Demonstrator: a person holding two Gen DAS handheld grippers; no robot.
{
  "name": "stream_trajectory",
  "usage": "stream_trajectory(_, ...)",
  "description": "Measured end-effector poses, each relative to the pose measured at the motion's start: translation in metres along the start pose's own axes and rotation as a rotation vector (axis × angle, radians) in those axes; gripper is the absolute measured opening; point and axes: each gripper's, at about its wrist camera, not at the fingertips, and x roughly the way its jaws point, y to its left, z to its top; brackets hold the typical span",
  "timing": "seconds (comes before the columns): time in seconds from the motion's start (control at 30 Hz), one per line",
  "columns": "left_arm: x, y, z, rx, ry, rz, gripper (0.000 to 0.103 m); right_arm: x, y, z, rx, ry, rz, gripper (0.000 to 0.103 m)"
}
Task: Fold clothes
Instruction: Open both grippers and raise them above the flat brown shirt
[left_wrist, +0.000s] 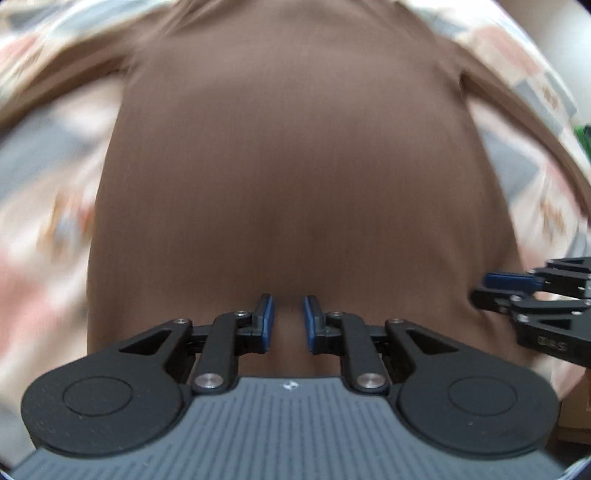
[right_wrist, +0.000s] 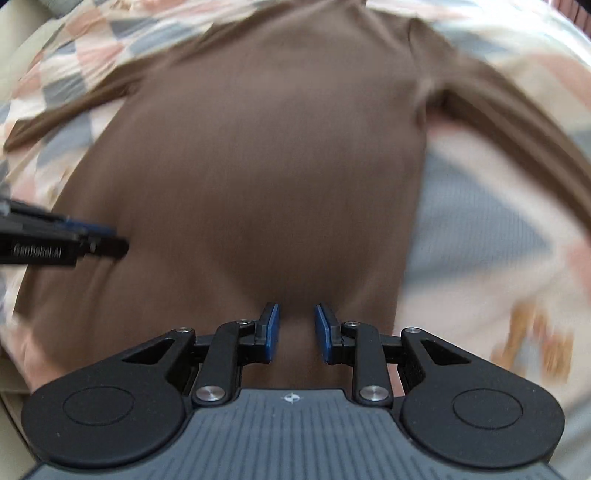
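The brown shirt lies spread out flat on a bed with a patchwork blanket, sleeves out to the sides, so it is ready to be folded. The left gripper and the right gripper both point down over the shirt's near part. Each one's blue pads sit a little apart with nothing pinched between them, probably getting ready to grab the cloth.
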Motion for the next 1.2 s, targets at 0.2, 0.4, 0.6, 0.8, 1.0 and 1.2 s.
stream_trajectory(0.2, -0.027, 0.007, -0.065, -0.071, 0.115, 0.057, 0.014, -0.027, 0.001, -0.080, -0.014, 0.124, 0.048, 0.031)
stream_trajectory(0.4, -0.051, -0.012, -0.024, -0.014, -0.039, -0.022, 0.025, -0.078, 0.009, -0.049, 0.026, -0.064, 0.043, 0.035)
stream_trajectory(0.6, -0.006, -0.015, -0.018, -0.053, 0.080, 0.032, 0.026, -0.024, 0.007, -0.032, 0.114, -0.001, -0.089, 0.049)
stream_trajectory(0.8, -0.041, -0.014, -0.056, -0.069, 0.170, 0.041, 0.027, -0.036, 0.024, -0.088, 0.224, 0.092, -0.112, 0.049)
stream_trajectory(1.0, -0.126, -0.013, -0.065, -0.058, 0.095, 0.105, 0.035, -0.102, 0.036, -0.093, 0.387, 0.023, -0.062, 0.059)
stream_trajectory(1.2, -0.196, -0.016, -0.030, -0.096, -0.040, 0.145, 0.048, -0.159, 0.059, -0.062, 0.399, -0.085, -0.058, 0.080)
